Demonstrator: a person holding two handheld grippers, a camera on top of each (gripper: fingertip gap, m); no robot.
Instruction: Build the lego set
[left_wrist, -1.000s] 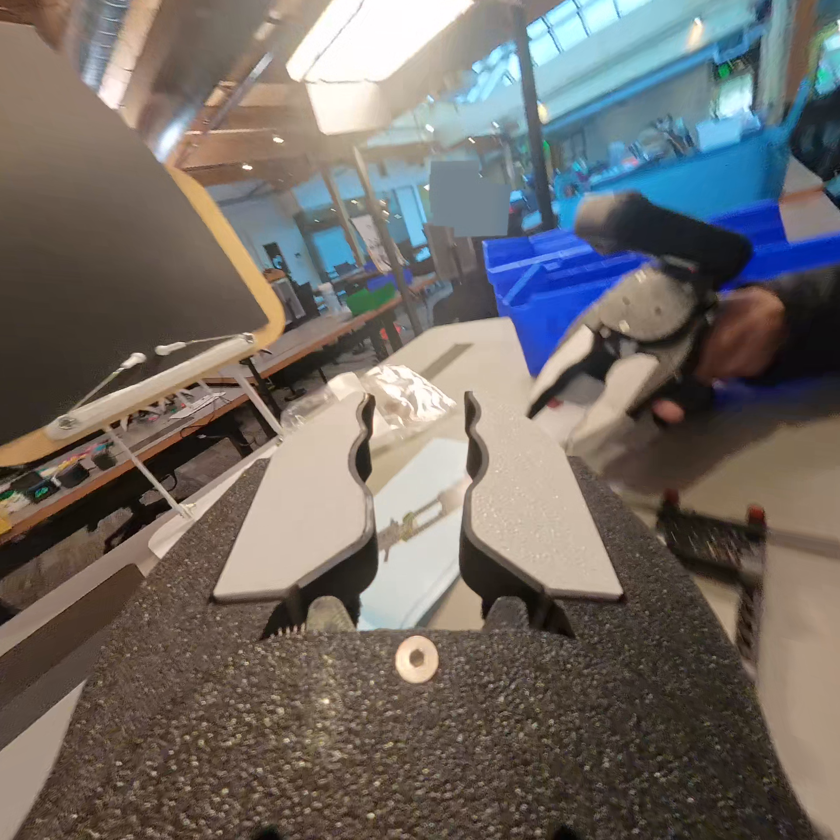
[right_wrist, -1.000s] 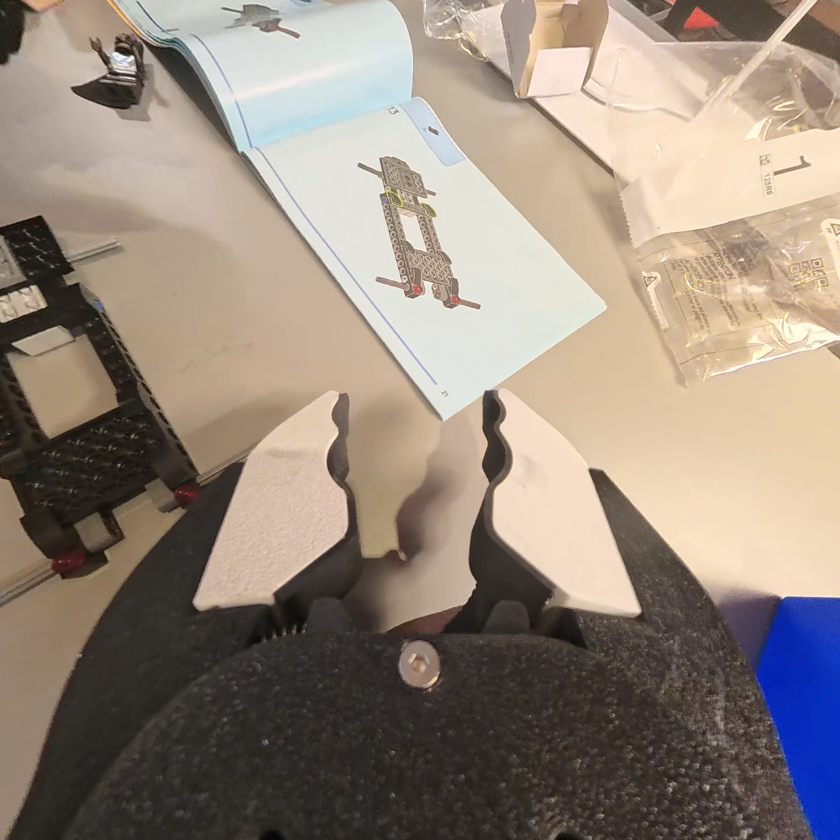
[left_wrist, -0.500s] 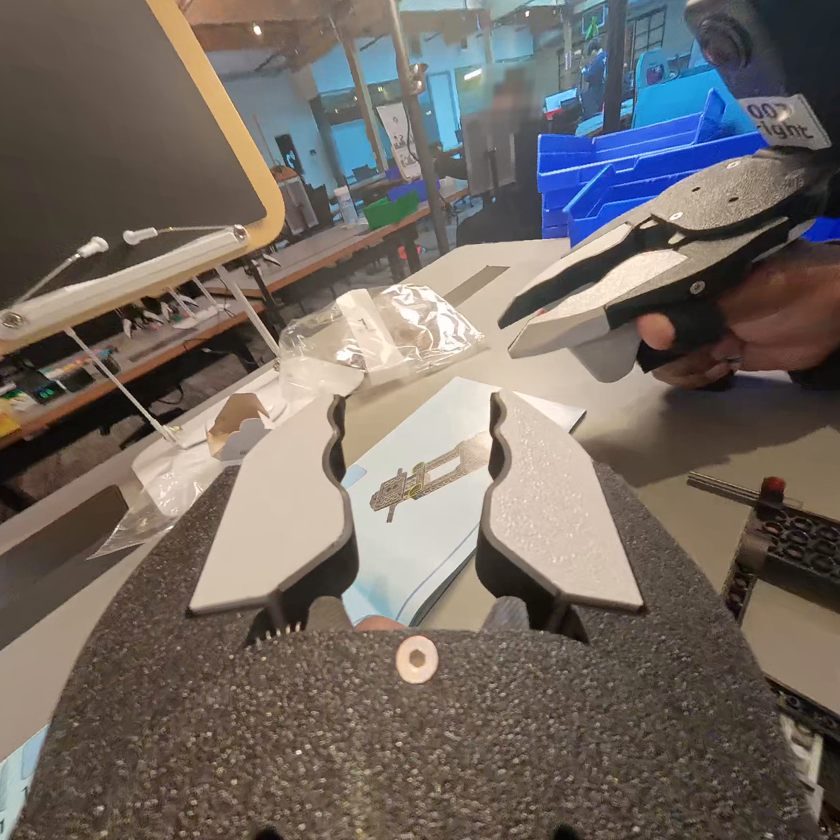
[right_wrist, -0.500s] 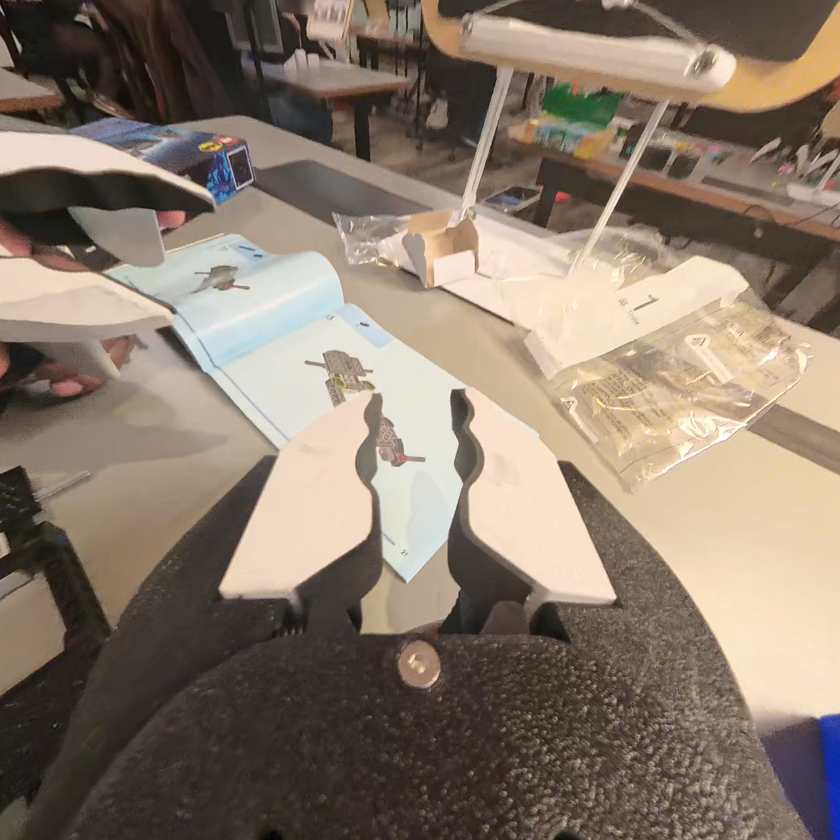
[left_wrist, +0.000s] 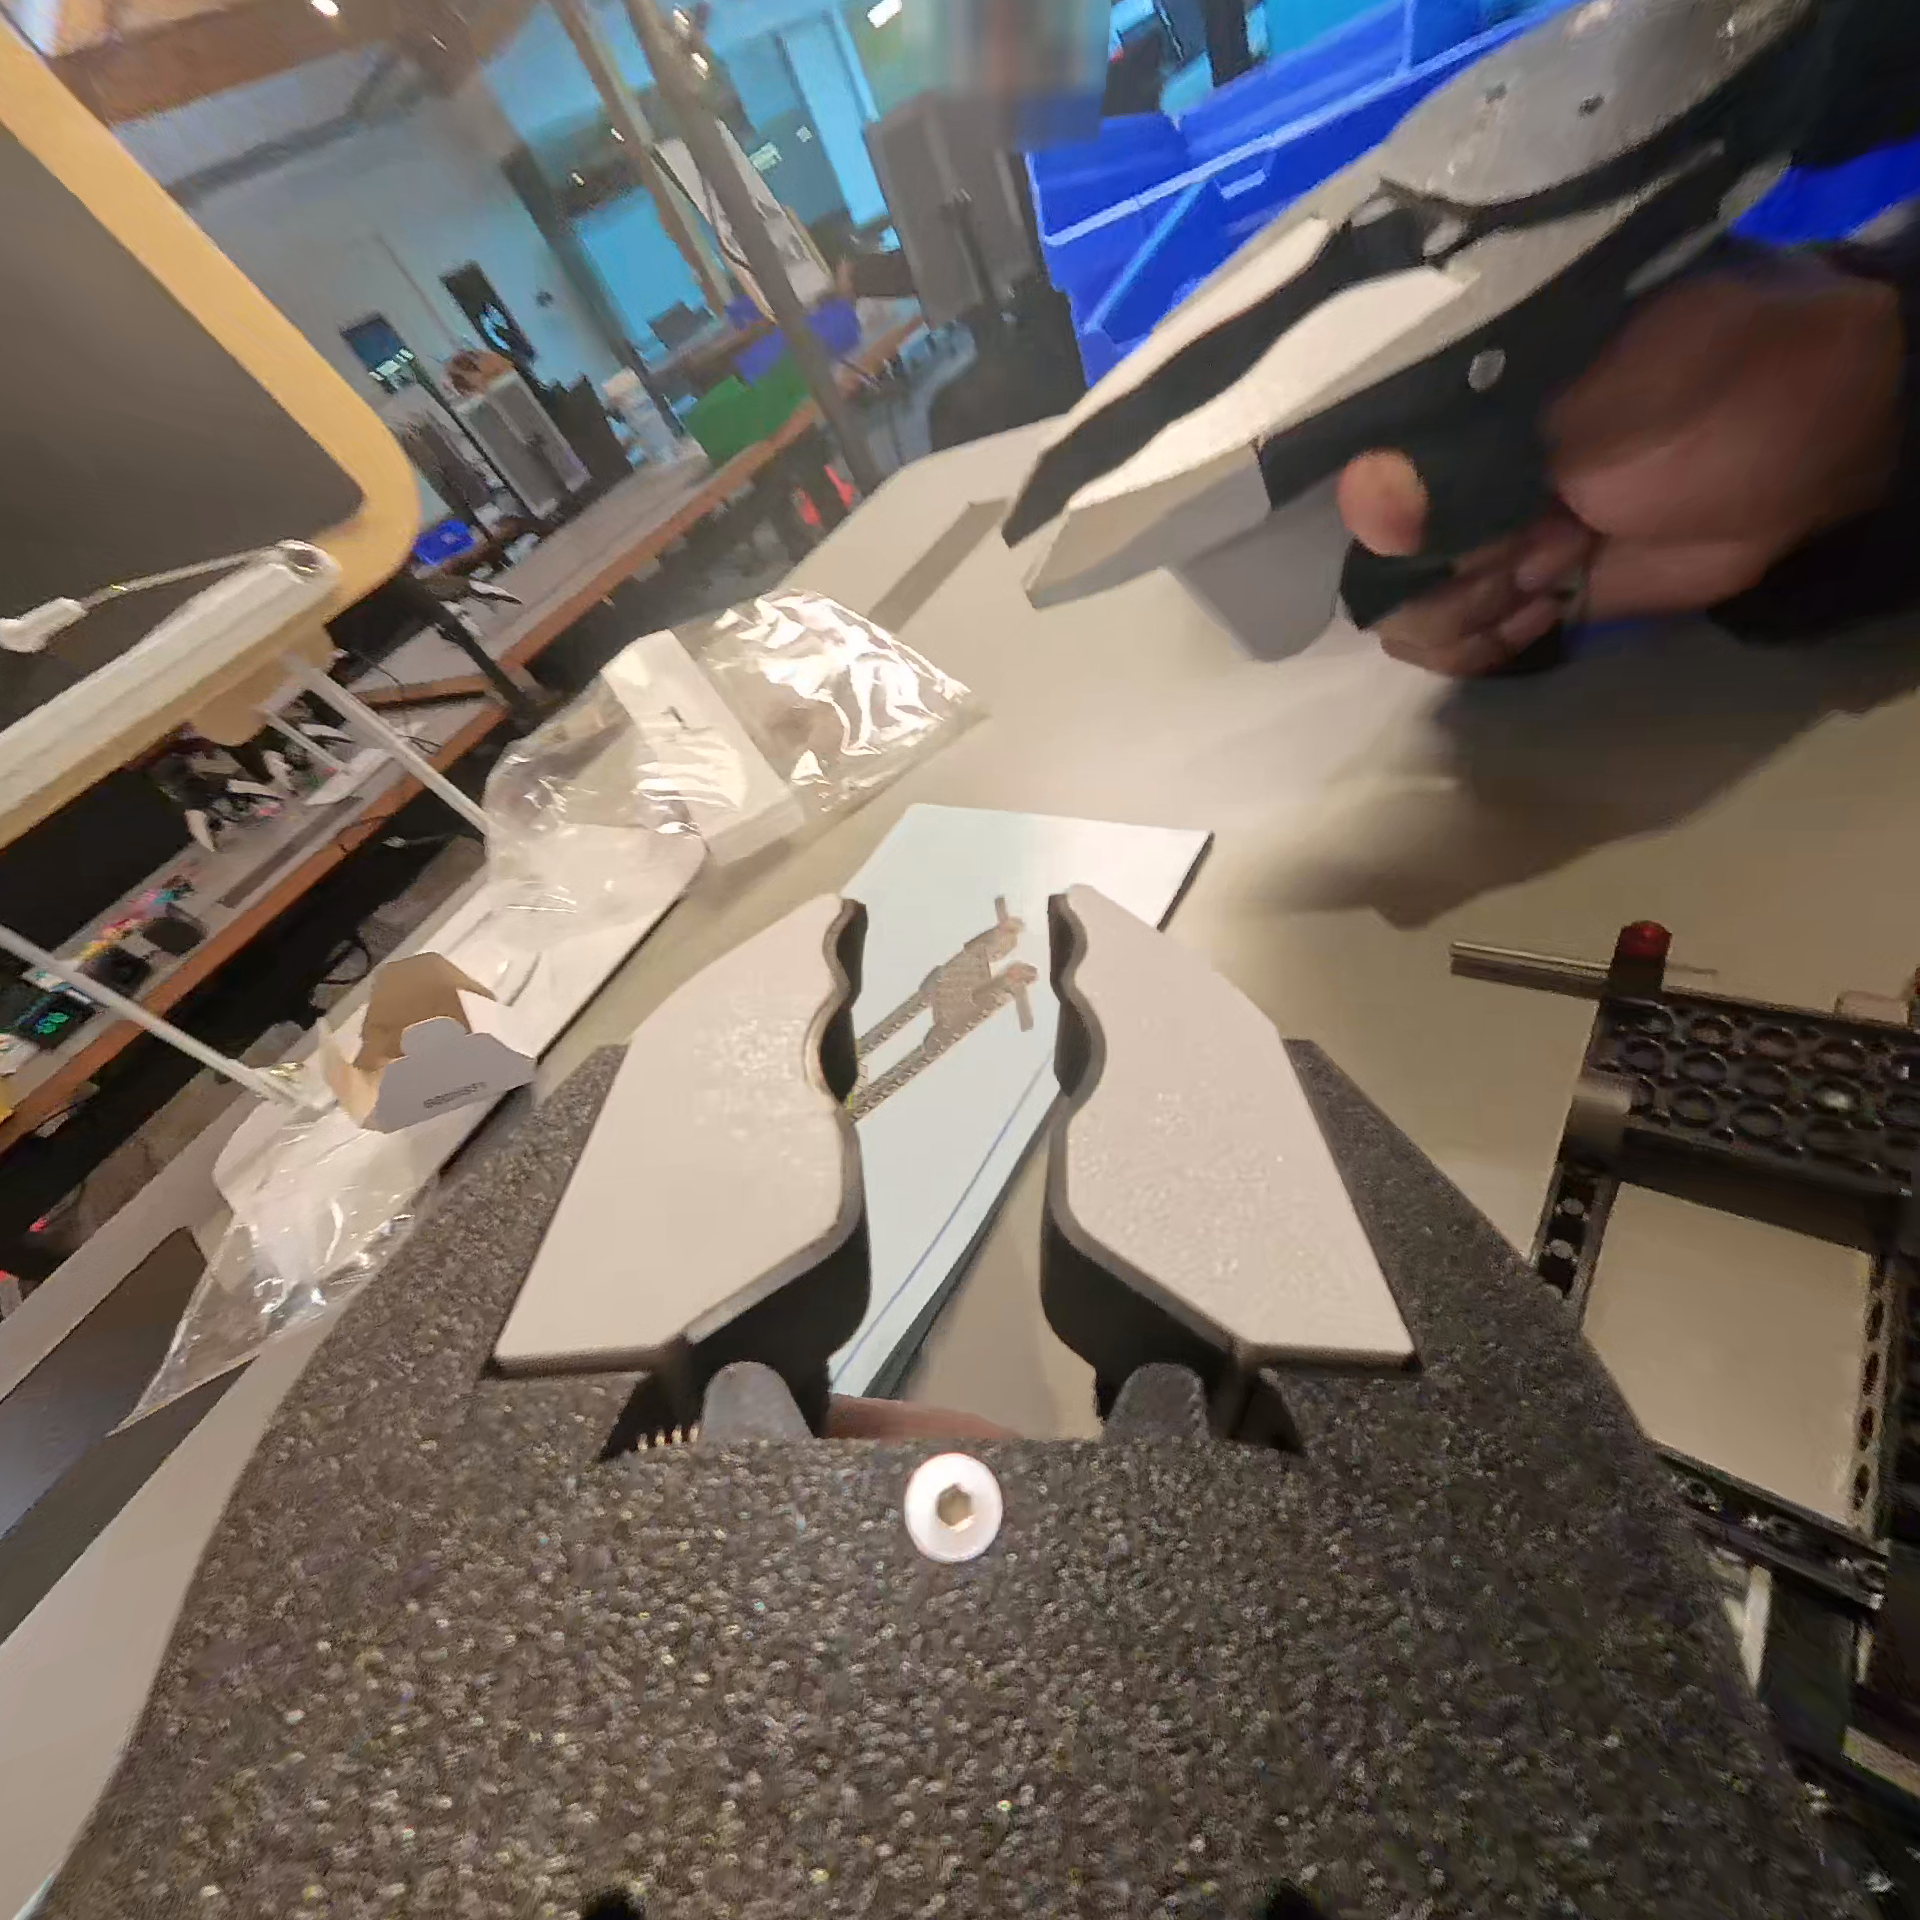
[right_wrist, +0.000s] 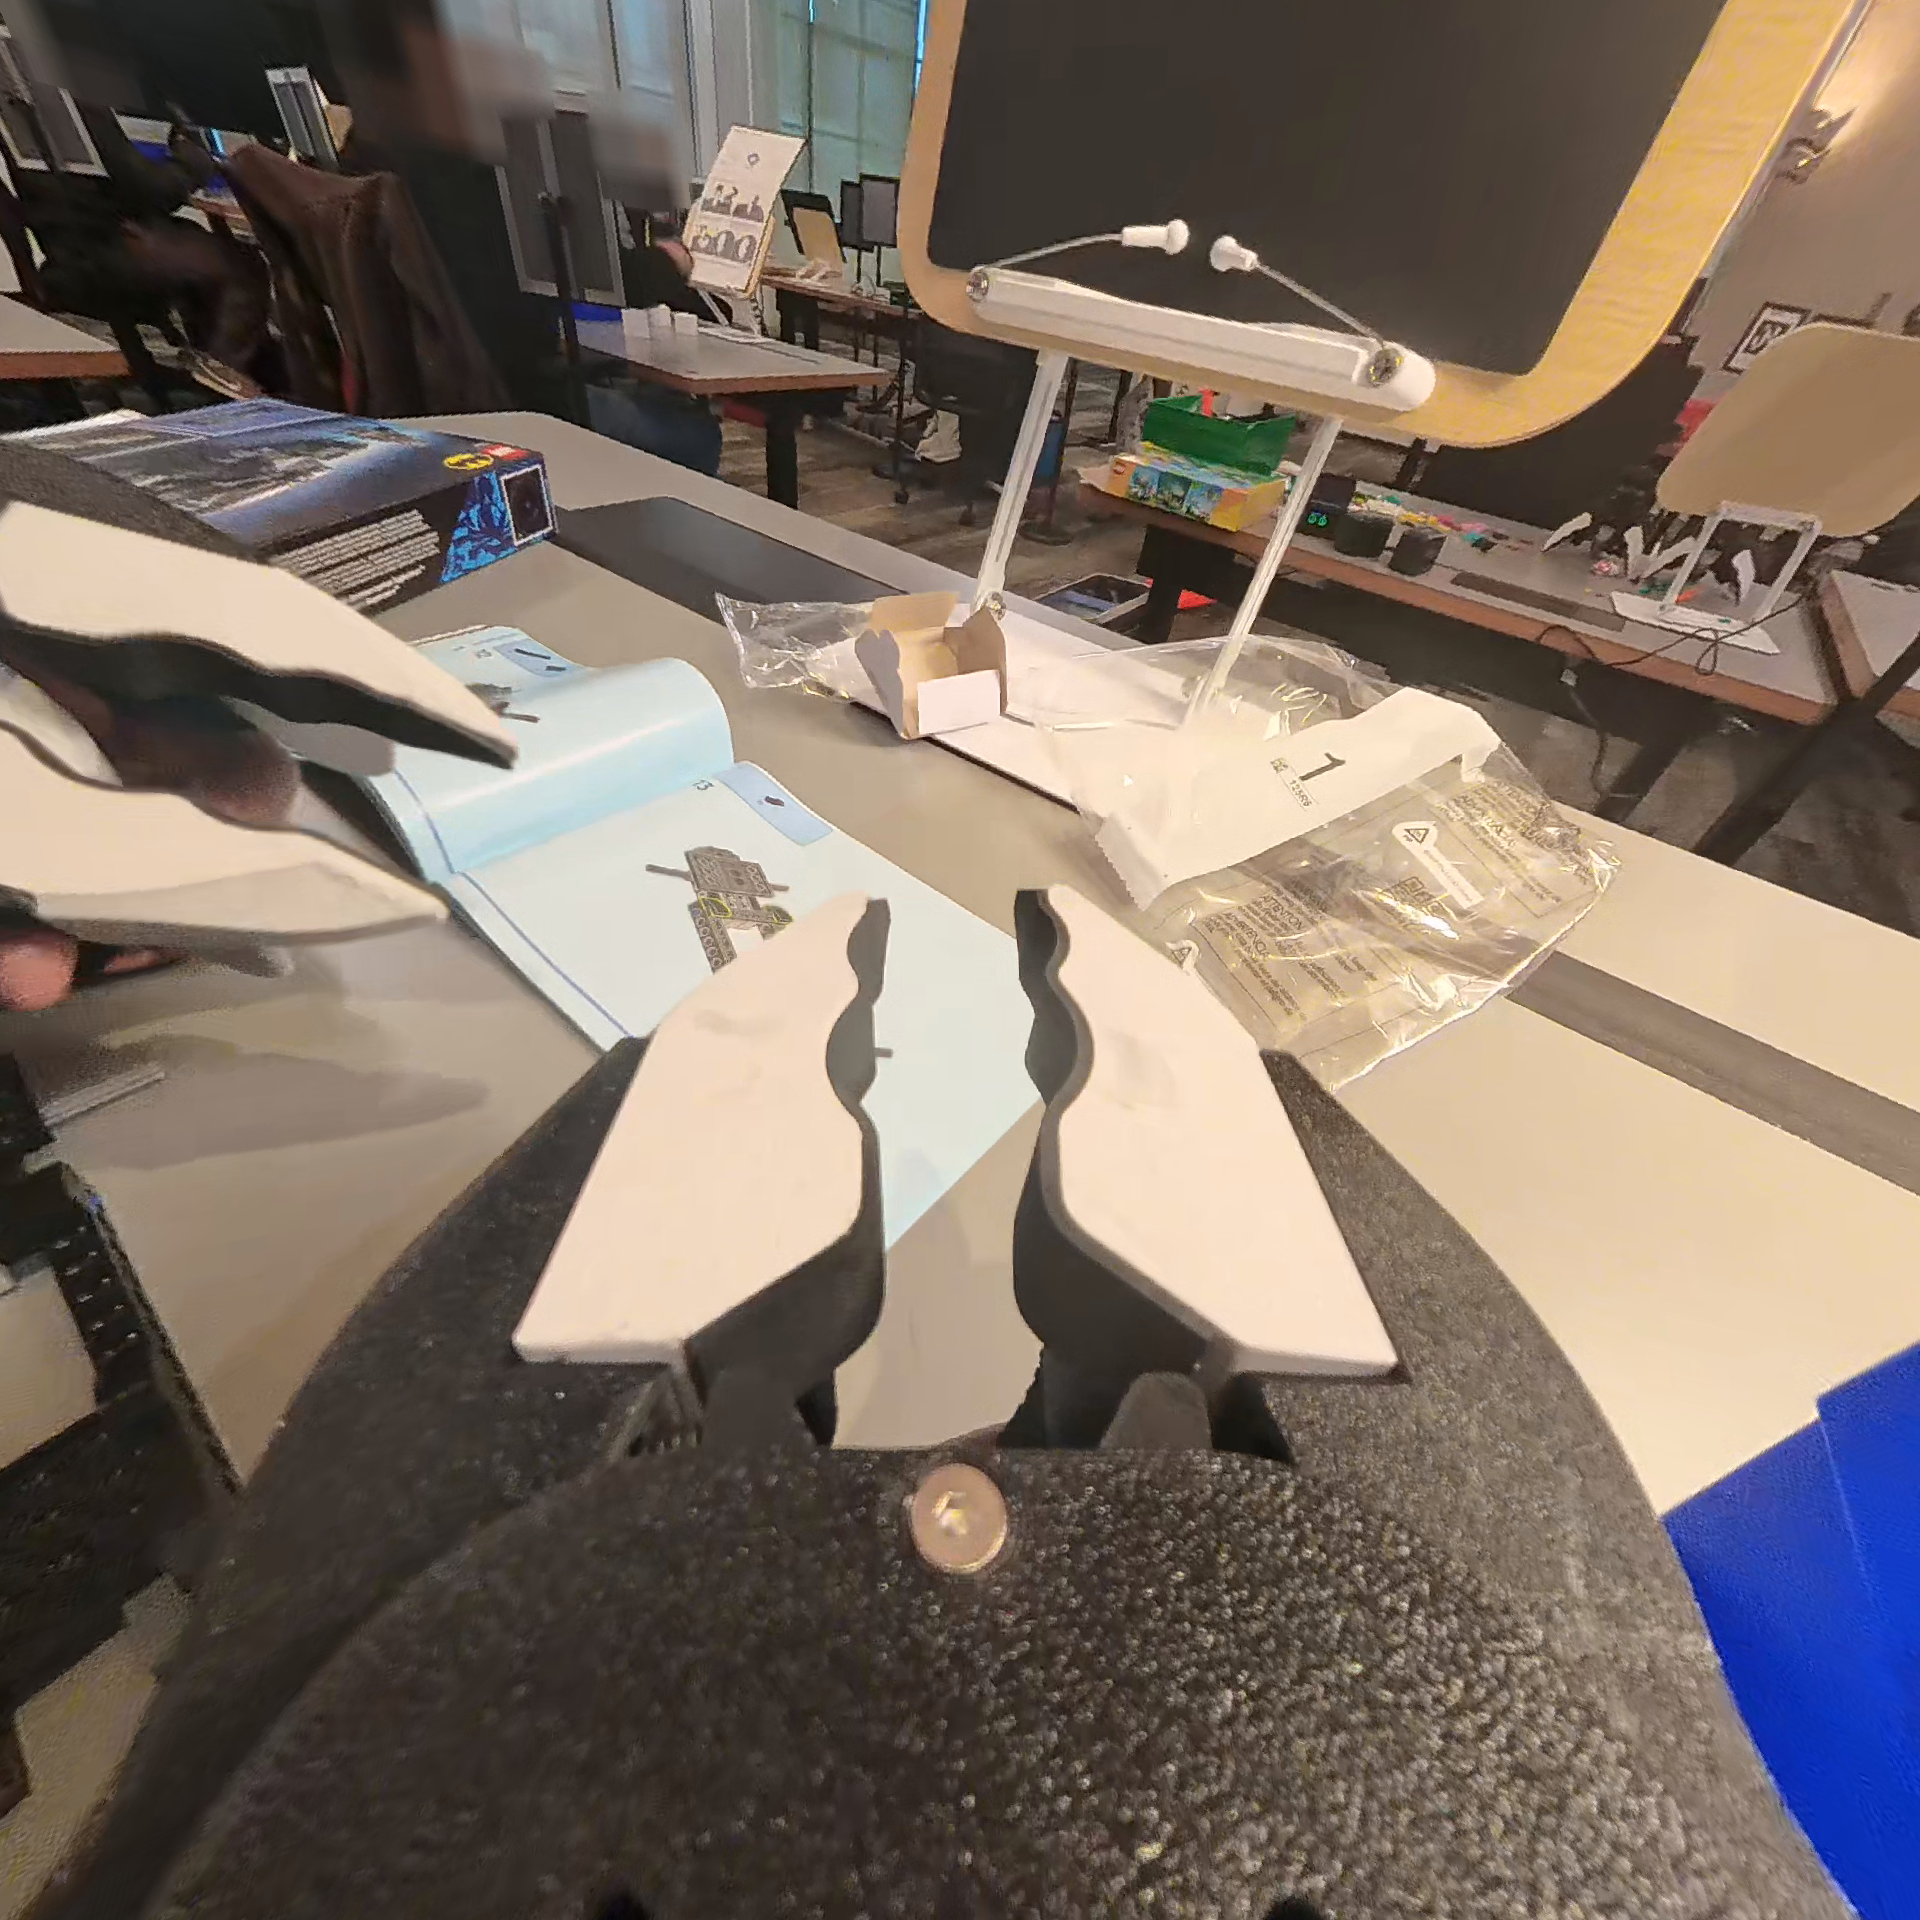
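Observation:
My left gripper (left_wrist: 956, 912) is open and empty, held above an open light-blue instruction booklet (left_wrist: 1049, 862) on the grey table (left_wrist: 1195, 727). My right gripper (right_wrist: 951, 904) is open and empty, also above the booklet (right_wrist: 623, 831). Each gripper shows in the other's view: the right one (left_wrist: 1039, 540) at the upper right, held in a hand, and the left one (right_wrist: 473, 831) at the left edge, with its jaws apart. A black studded brick frame (left_wrist: 1745, 1081) with red pins lies to the right of my left gripper; it also shows in the right wrist view (right_wrist: 83, 1299).
Clear plastic bags (right_wrist: 1382, 914) and a small open carton (right_wrist: 935, 665) lie beyond the booklet. A dark board on a white stand (right_wrist: 1247, 208) rises behind them. A dark blue box (right_wrist: 312, 499) sits at the far left. Blue bins (left_wrist: 1143, 208) stand at the back; a blue bin (right_wrist: 1818, 1558) is at my right. Left tips and right tips are each some 25 centimeters from the small open carton (right_wrist: 935, 665).
The right wrist view has tilted up from looking down at the table to looking across it, and its jaws have narrowed. My left jaws widened, then narrowed. Nothing was gripped.

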